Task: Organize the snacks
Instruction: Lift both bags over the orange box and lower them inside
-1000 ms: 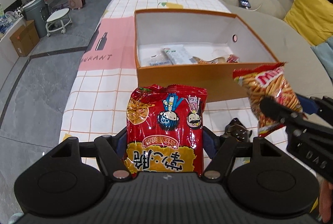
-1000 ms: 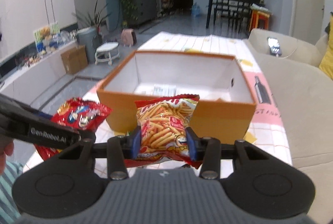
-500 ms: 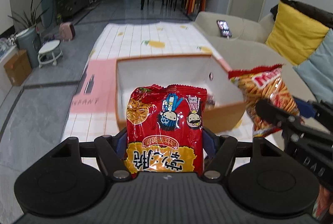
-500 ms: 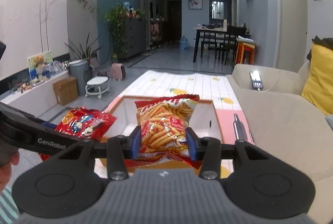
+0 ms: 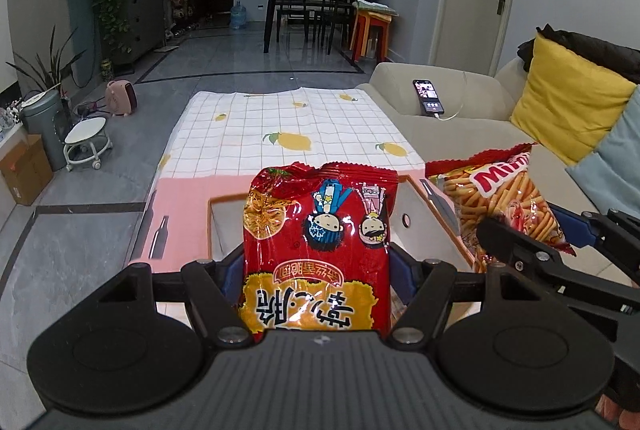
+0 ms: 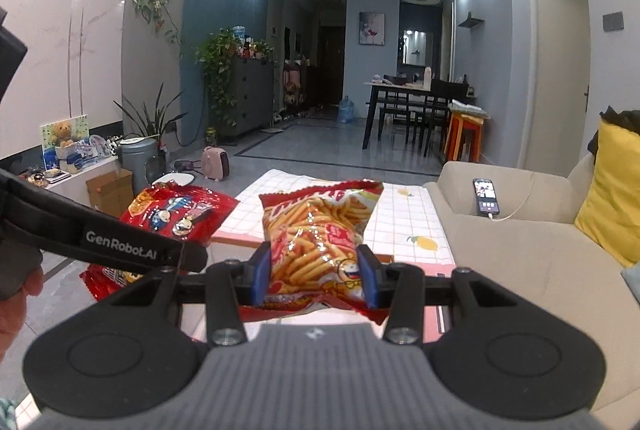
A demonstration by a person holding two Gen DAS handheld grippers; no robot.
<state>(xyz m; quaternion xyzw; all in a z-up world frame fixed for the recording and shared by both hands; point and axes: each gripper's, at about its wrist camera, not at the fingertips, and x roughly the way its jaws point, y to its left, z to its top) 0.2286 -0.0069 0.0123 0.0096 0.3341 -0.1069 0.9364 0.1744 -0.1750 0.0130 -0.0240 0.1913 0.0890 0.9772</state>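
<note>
My left gripper (image 5: 318, 282) is shut on a red noodle-snack bag (image 5: 320, 242) printed with cartoon faces, held upright above the orange box (image 5: 416, 198). That same red bag (image 6: 176, 218) shows at the left in the right wrist view. My right gripper (image 6: 314, 276) is shut on a fries-snack bag (image 6: 320, 234) with a red top, also lifted over the table. The fries bag (image 5: 500, 198) appears at the right in the left wrist view, beside the right gripper's black arm. Most of the box's white inside is hidden behind the bags.
A checked tablecloth with lemons (image 5: 288, 126) covers the long table. A beige sofa (image 5: 460, 118) with a phone (image 5: 429, 96) and a yellow cushion (image 5: 568, 102) runs along the right. A small stool (image 5: 86, 134), bin and cardboard box stand on the floor at the left.
Both grippers have risen with their bags and tilted up. The orange box has dropped low in both views and the far room now fills the frames.
</note>
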